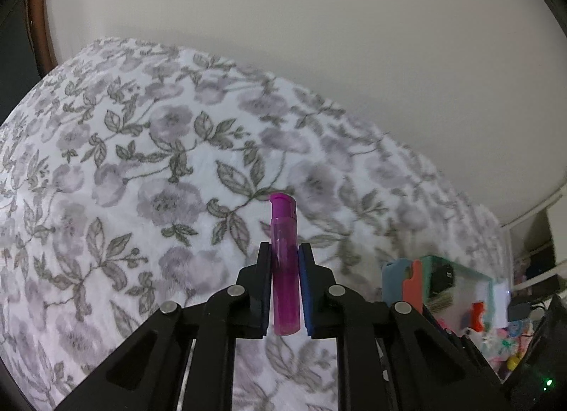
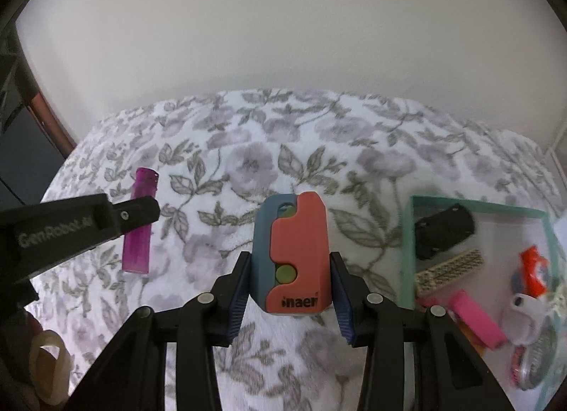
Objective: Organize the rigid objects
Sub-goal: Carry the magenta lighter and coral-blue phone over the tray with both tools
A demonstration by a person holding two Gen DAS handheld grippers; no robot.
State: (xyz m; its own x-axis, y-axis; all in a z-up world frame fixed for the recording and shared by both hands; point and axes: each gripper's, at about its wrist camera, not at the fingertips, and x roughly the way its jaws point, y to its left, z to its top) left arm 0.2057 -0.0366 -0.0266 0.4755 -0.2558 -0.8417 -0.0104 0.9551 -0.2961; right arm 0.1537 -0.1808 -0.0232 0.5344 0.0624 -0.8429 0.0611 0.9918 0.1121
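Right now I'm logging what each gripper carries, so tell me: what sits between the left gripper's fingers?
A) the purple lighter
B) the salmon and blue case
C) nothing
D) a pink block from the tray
A: in the left wrist view the left gripper has its pads pressed on both sides of the purple lighter, which stands upright above the floral blanket.

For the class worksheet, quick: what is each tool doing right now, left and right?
Left tool: closed on the purple lighter.
Right tool: closed on the blue and coral case, held beside the teal box.
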